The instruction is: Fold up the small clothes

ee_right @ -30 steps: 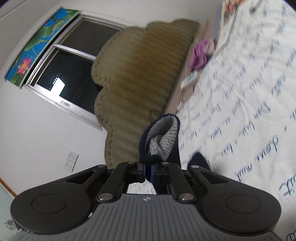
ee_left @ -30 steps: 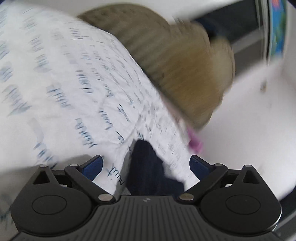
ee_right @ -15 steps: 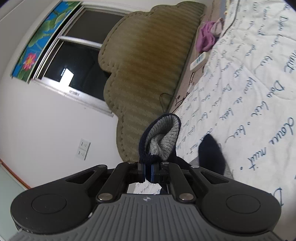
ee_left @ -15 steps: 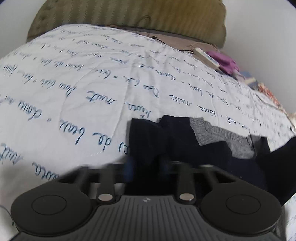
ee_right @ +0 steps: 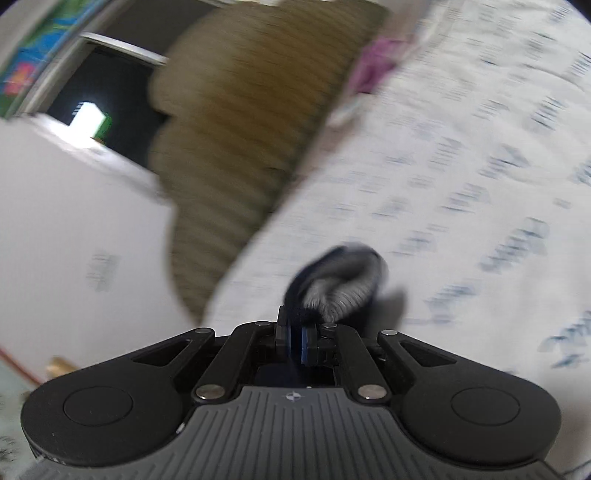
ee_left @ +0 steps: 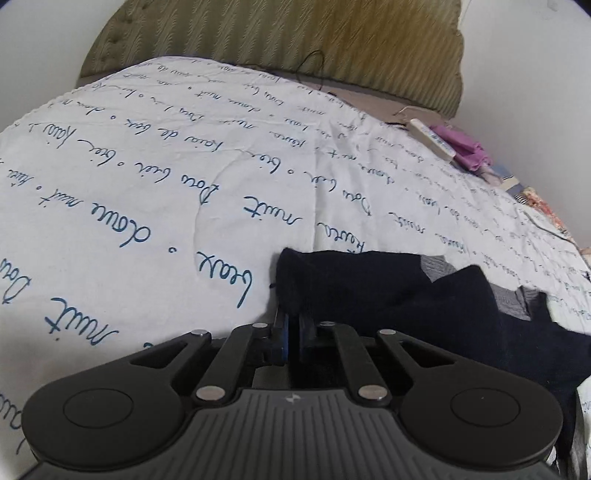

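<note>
Left wrist view shows the left gripper (ee_left: 291,332) with its fingers pinched on one dark edge of a navy and grey sock (ee_left: 388,291), the rest of which lies spread across the white script-printed bedspread (ee_left: 147,192) toward the right. Right wrist view, blurred, has the right gripper (ee_right: 295,338) with fingers pressed on the sock's other end, its grey-lined cuff (ee_right: 340,288) standing up above the bedspread. With both ends gripped and the fabric stretched out rather than doubled over, the fold looks barely begun: one end has yet to be brought over onto the other and laid flat. A pink garment (ee_left: 465,146) near the headboard (ee_left: 277,33) may also await folding.
</note>
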`<state>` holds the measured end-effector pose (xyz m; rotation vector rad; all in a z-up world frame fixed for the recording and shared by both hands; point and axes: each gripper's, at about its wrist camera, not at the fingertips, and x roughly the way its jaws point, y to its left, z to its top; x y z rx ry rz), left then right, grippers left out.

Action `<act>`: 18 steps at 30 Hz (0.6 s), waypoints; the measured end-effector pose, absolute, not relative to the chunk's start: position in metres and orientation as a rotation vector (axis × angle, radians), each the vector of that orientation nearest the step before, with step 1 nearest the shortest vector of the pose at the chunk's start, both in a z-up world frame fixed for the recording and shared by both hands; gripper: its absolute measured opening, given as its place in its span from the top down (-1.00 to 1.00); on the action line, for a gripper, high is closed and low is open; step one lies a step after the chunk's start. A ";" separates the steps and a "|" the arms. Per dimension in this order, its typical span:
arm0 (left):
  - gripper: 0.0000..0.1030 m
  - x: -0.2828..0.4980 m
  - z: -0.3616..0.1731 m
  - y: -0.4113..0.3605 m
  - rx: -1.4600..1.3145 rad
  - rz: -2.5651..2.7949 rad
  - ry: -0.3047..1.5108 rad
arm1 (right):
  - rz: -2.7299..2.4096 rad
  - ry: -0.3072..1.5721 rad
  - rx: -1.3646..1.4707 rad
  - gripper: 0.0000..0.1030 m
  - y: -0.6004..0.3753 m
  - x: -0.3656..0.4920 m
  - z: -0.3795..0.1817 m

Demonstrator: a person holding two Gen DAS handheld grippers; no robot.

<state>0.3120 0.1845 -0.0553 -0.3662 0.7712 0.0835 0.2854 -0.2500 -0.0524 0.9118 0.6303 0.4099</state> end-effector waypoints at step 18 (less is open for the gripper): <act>0.83 0.288 -0.086 0.213 -0.604 -0.016 0.585 | 0.437 0.654 -0.399 0.36 -0.111 0.186 -0.038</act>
